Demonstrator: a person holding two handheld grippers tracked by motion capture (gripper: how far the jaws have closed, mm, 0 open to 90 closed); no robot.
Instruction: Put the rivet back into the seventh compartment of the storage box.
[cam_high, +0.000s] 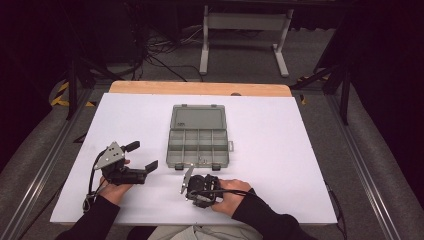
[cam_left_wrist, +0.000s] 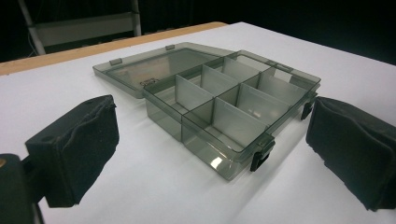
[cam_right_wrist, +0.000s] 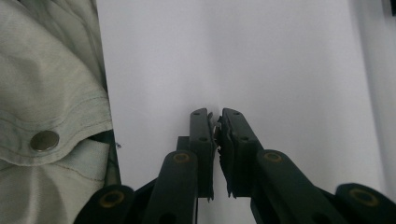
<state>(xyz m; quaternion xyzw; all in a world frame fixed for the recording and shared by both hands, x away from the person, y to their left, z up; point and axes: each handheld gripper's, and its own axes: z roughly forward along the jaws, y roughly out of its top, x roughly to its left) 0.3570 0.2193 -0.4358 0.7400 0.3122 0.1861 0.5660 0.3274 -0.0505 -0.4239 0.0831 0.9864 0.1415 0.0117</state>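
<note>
Your right claw (cam_right_wrist: 217, 122) is clenched, its jaws drawn together with something small and pale pinched at the tips; what it is I cannot tell. It rests on the white bench (cam_high: 280, 150) just below the box (cam_high: 198, 137), near the front latches. Your left claw (cam_high: 140, 157) stands released, jaws wide apart, aimed at the box (cam_left_wrist: 219, 107) from the left. That box lies open mid-bench, lid (cam_high: 196, 117) flat behind it, its compartments clear grey.

Smoky grey see-through organiser box (cam_high: 198, 138), white table sheet (cam_high: 280, 165), black gripper (cam_left_wrist: 211, 154) pads, pale denim (cam_right_wrist: 42, 93)
</note>
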